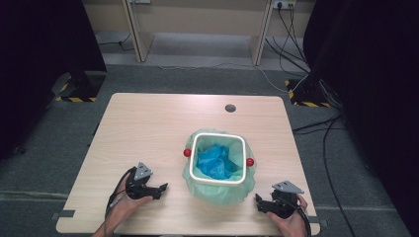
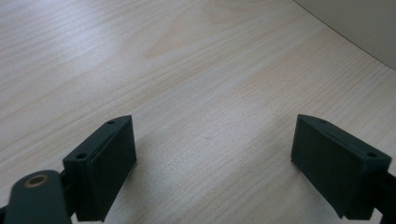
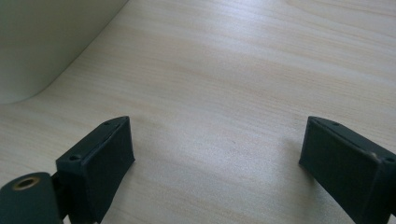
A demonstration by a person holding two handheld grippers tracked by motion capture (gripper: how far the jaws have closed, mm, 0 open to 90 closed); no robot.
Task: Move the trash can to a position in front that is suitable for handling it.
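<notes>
A small white bin (image 1: 218, 135) lined with a green bag (image 1: 225, 193) stands right of the wooden table's middle. Crumpled blue plastic (image 1: 215, 163) lies inside it. A red knob (image 1: 187, 153) sticks out on its left side and another red knob (image 1: 250, 162) on its right. My left gripper (image 1: 161, 189) rests low on the table to the bin's left, open, with bare wood between its jaws (image 2: 215, 158). My right gripper (image 1: 259, 202) sits near the front edge to the bin's right, open as well, nothing between its jaws (image 3: 217, 163). The bin's pale wall (image 3: 42, 42) shows at the upper left of the right gripper view.
A dark round grommet (image 1: 230, 108) sits in the table (image 1: 148, 128) near its far edge. Cables (image 1: 326, 128) run over the floor to the right. Dark stands with striped bases (image 1: 76, 94) flank the far corners. The bin's pale wall (image 2: 369, 28) fills the left gripper view's top right corner.
</notes>
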